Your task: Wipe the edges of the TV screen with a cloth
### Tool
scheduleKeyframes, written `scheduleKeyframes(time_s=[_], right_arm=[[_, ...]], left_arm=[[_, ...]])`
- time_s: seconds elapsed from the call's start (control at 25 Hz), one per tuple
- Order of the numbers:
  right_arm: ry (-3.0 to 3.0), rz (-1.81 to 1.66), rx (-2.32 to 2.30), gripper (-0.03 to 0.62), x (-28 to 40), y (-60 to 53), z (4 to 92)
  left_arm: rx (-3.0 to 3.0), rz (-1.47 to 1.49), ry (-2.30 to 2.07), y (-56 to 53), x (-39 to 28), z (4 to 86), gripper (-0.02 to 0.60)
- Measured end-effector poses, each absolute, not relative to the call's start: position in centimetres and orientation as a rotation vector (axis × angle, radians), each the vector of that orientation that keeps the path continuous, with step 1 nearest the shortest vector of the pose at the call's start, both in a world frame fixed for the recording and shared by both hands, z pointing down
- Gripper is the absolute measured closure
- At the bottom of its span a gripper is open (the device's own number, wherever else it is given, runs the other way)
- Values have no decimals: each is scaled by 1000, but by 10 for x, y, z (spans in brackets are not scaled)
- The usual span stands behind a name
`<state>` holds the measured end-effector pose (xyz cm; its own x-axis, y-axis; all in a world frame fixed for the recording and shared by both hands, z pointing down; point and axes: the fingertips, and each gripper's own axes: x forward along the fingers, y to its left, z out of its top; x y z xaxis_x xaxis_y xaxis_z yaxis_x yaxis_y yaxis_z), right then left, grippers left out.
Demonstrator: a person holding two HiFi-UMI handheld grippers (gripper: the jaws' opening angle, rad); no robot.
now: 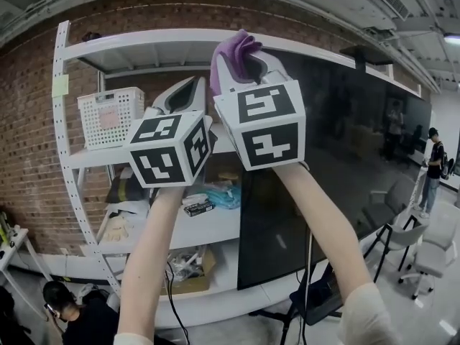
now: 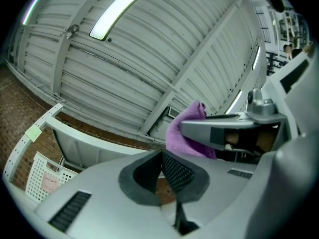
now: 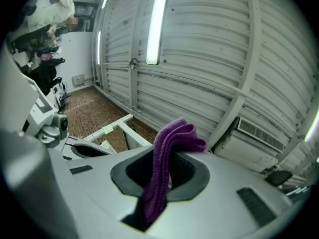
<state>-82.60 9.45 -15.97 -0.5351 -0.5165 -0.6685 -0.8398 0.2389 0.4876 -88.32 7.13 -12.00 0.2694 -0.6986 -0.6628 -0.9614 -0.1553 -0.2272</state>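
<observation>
Gripping a folded purple cloth (image 1: 231, 50), the right gripper (image 1: 248, 62) is raised high with its jaws clenched on the fabric; in the right gripper view the cloth (image 3: 167, 163) stands up between the pads and its top flops over to one side; the left gripper (image 1: 188, 93) is held just beside it, slightly lower, its jaws pressed together with nothing between them. Both point up toward the ribbed ceiling (image 2: 149, 49). The cloth sits at the upper left corner of the dark TV screen (image 1: 345, 142), though whether it touches the edge cannot be told; left of the TV stands a white shelf unit (image 1: 208, 230) against a brick wall (image 1: 29, 142), with a white basket (image 1: 109, 117) on one shelf.
</observation>
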Motion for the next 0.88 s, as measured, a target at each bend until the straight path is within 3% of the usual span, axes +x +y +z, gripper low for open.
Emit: scheduleKeyframes(time_s=[0.24, 0.56, 0.72, 0.88], right_arm=[[1960, 1452, -1205, 530, -797, 128, -198], [1583, 2163, -1390, 531, -775, 115, -219], [1426, 2596, -1390, 530, -787, 92, -196], [1577, 2723, -1264, 530, -801, 73, -167]], left_arm=[[-1907, 604, 1453, 87, -870, -140, 566], [-1883, 608, 1442, 93, -845, -147, 566], [-1907, 609, 1427, 87, -837, -146, 566], [-1887, 579, 1436, 83, -832, -141, 566]])
